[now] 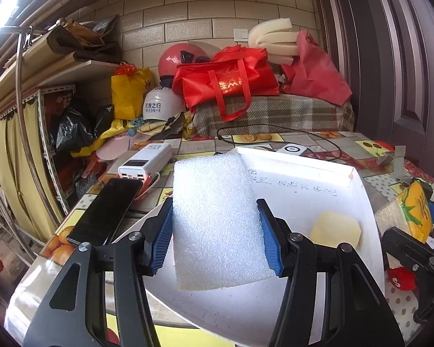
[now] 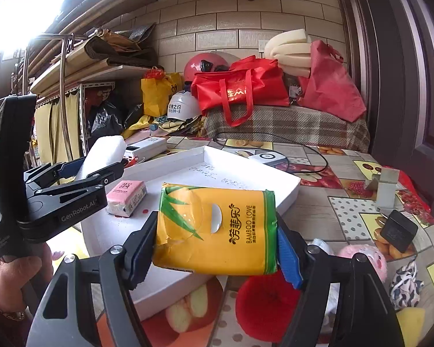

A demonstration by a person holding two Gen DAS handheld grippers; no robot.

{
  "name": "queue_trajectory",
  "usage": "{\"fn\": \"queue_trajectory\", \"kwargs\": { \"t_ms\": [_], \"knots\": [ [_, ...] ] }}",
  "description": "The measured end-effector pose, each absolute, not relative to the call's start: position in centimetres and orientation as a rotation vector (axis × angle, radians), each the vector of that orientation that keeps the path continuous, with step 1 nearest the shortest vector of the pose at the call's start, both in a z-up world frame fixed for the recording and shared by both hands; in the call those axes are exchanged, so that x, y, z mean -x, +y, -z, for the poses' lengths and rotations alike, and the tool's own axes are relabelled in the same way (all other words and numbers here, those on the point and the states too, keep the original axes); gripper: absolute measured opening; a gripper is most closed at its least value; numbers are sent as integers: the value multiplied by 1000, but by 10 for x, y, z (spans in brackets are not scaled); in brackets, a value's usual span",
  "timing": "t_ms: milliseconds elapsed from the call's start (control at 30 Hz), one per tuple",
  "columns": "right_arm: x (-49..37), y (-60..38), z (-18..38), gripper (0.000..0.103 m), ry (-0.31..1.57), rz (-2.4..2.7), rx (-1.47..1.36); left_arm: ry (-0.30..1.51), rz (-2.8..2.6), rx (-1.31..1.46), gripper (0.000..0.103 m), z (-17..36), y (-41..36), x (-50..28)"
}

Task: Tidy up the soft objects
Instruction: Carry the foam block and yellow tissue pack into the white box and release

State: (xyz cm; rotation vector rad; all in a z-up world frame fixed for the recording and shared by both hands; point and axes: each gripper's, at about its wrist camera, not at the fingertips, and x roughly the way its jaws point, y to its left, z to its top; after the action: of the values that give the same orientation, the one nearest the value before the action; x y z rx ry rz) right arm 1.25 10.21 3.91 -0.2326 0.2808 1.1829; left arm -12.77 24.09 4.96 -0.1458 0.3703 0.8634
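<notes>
The left gripper (image 1: pixel 215 230) holds a white foam pad (image 1: pixel 217 219), a thick rectangular slab with a fine bubbly surface; both ribbed blue fingers (image 1: pixel 162 231) press its long edges, and the pad stands raised over the shallow white cardboard tray (image 1: pixel 358 185). The tray has low folded walls and faint handwriting on its floor. Inside it, near the right wall, lies a pale yellow sponge square (image 1: pixel 335 228), flat and matte. From the right wrist view, a pink wrapped tissue packet (image 2: pixel 126 198) also lies in the tray near its left edge. The right gripper (image 2: pixel 215 241) clamps a yellow tissue pack (image 2: pixel 217 228), a soft plastic-wrapped block printed with green bamboo leaves and the words BAMBOO LOVE; its wrapper is creased and dented where the fingers (image 2: pixel 288 256) bear on its sides. The pack hangs above the near edge of the tray. The tabletop (image 2: pixel 347 211) carries a glossy fruit-patterned oilcloth. Beneath and to the right of the pack sit a red fuzzy plush ball (image 2: pixel 263 309), a pink plush toy (image 2: pixel 361 257) and a black-and-white patterned cloth piece (image 2: pixel 405 286). A white power bank (image 1: pixel 147 159) and a black smartphone (image 1: pixel 107 211) lie left of the tray.
</notes>
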Motion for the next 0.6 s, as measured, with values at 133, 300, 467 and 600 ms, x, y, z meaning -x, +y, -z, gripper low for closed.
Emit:
{"fn": "queue_trajectory", "kwargs": {
  "t_ms": [133,300,467,600],
  "knots": [
    [-19,125,-38,73,328,-1174,221,395,-861,180,55,-48,256,121],
    [-21,146,-38,73,345,-1161,228,414,-860,199,55,-47,267,114],
    [-23,166,-38,73,352,-1153,250,442,-857,205,55,-46,275,107],
    [-27,178,-37,74,369,-1136,267,485,-839,226,55,-43,281,102]
  ]
}}
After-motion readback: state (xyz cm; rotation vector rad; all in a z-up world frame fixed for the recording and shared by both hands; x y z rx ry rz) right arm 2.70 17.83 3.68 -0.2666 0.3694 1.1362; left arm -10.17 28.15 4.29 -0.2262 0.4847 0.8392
